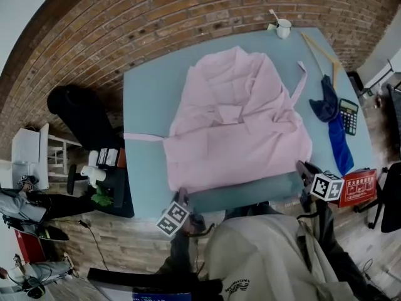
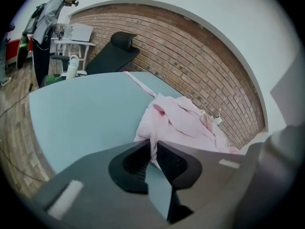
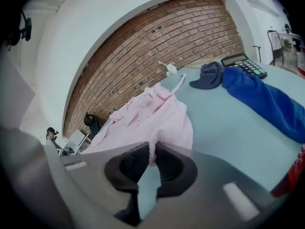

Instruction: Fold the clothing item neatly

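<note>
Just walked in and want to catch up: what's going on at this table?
A person is handling a pink robe spread on the teal table, with tongs in each hand. The left tongs and right tongs are each shut on the robe's near hem, one at each corner. The hem has not yet been carried over, and the robe lies mostly flat.
</note>
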`<state>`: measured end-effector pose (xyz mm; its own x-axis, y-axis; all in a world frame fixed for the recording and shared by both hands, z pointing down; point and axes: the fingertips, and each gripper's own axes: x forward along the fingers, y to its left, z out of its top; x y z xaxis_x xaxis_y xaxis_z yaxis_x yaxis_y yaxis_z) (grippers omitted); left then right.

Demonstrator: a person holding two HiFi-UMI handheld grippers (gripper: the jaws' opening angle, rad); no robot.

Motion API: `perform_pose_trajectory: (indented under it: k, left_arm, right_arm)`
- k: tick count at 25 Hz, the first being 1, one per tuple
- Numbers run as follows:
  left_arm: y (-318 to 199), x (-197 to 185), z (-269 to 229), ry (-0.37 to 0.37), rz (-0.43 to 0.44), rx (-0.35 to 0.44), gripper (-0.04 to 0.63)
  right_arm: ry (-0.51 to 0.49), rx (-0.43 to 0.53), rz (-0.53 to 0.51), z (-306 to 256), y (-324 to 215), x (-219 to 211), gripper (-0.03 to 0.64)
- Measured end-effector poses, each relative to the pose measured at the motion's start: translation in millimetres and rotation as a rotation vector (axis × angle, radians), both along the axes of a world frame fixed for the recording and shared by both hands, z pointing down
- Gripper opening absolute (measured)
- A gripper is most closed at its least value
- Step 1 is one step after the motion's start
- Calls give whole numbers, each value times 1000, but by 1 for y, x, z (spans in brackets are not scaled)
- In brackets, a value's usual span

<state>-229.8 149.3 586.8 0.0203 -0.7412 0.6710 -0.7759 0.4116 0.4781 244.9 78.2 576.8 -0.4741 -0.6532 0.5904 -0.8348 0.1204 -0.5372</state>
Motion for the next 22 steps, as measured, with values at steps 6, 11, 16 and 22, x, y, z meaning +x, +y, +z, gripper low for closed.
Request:
perform_pose_trajectory:
  k: [6, 11, 16, 22]
  left_arm:
    - [74, 22, -3, 14, -31, -2, 51]
    - [108, 32, -17, 21, -55, 44, 51]
    - [81, 29, -65, 12, -30, 175, 51]
    - [3, 11, -134, -70, 27, 326, 41]
  right_arm:
    - [0, -19, -68, -11, 61, 19, 38]
    - [-10, -11, -109, -22, 87, 25, 38]
    - [-3, 81, -202, -58, 72, 15, 38]
    - [12, 241, -287, -128, 2, -11, 38]
